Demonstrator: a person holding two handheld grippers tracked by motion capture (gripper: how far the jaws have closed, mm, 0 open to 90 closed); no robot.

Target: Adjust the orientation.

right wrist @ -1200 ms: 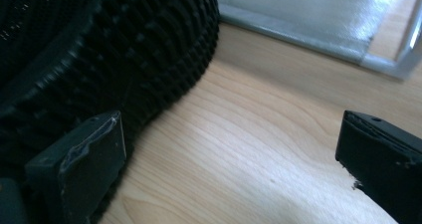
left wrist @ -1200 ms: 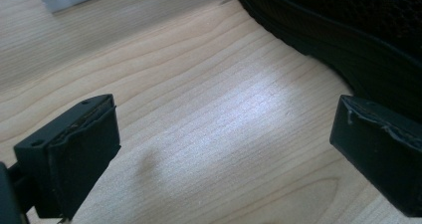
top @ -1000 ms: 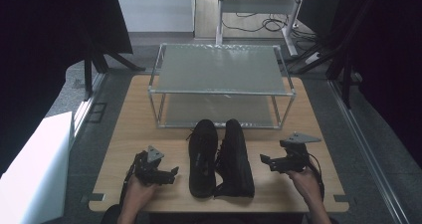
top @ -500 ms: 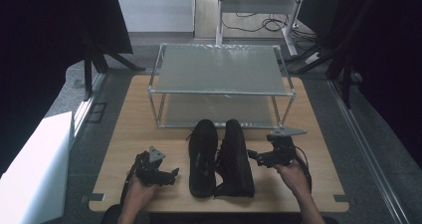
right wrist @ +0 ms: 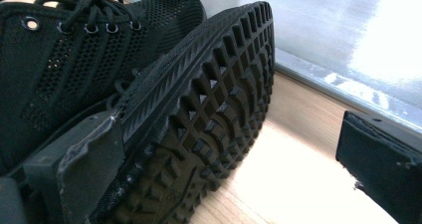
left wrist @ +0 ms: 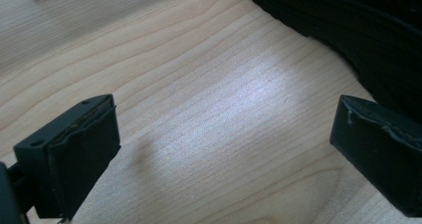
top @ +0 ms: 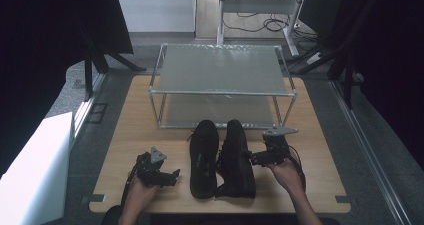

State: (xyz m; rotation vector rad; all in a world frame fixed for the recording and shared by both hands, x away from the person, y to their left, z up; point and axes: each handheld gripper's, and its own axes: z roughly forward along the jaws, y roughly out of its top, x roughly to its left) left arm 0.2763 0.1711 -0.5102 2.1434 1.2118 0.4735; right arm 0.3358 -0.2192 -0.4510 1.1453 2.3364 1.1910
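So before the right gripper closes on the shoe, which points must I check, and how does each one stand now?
1. Right gripper jaws open: ok.
2. Right shoe tipped on its side, tread facing the gripper: ok.
3. Sole between both jaws: not ok; one jaw touches its edge, the other stands clear beside the rack.
4. Left gripper open and apart from the left shoe: ok.
5. Rack's lower shelf free for the shoes: ok.

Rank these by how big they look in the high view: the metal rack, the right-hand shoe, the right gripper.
1. Metal rack, clearly the largest.
2. Right-hand shoe.
3. Right gripper, the smallest, its jaws open beside the shoe's sole.
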